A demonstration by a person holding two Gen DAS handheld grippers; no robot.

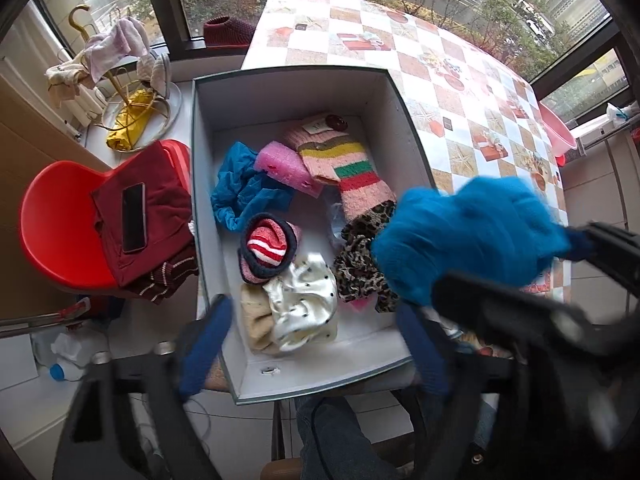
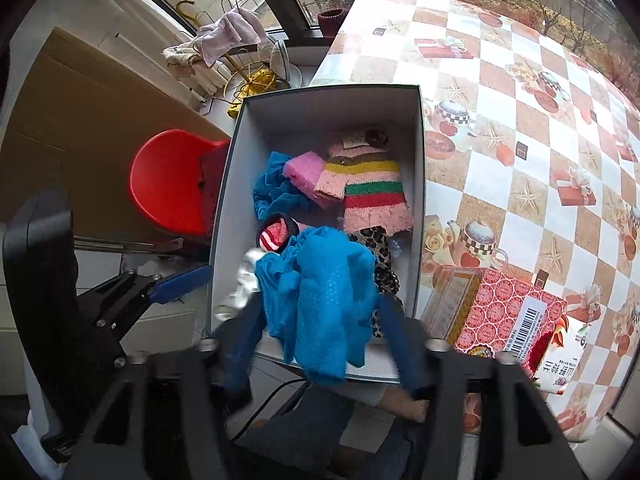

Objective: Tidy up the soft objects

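Note:
An open grey box (image 1: 296,72) (image 2: 332,90) on the table holds a striped pink sock (image 1: 352,172), a pink sponge (image 1: 280,164), a blue cloth (image 1: 244,192), a rolled red-striped sock (image 1: 268,248), a leopard-print cloth (image 1: 360,264) and a white dotted cloth (image 1: 304,304). My left gripper (image 1: 314,304) hangs open over the box's near end, with nothing between its fingers. My right gripper (image 2: 320,306) is open too, beside it over the near right corner. A bright blue cloth (image 2: 320,300) (image 1: 468,236) hangs blurred between the spread fingers (image 2: 240,344), and they do not pinch it.
A red chair (image 1: 60,216) left of the box carries a maroon garment and a phone (image 1: 134,216). A red patterned carton (image 2: 500,312) lies on the checked tablecloth (image 2: 520,120) right of the box. A gold rack with cloths (image 1: 116,52) stands by the window. A person's leg (image 1: 332,440) shows below.

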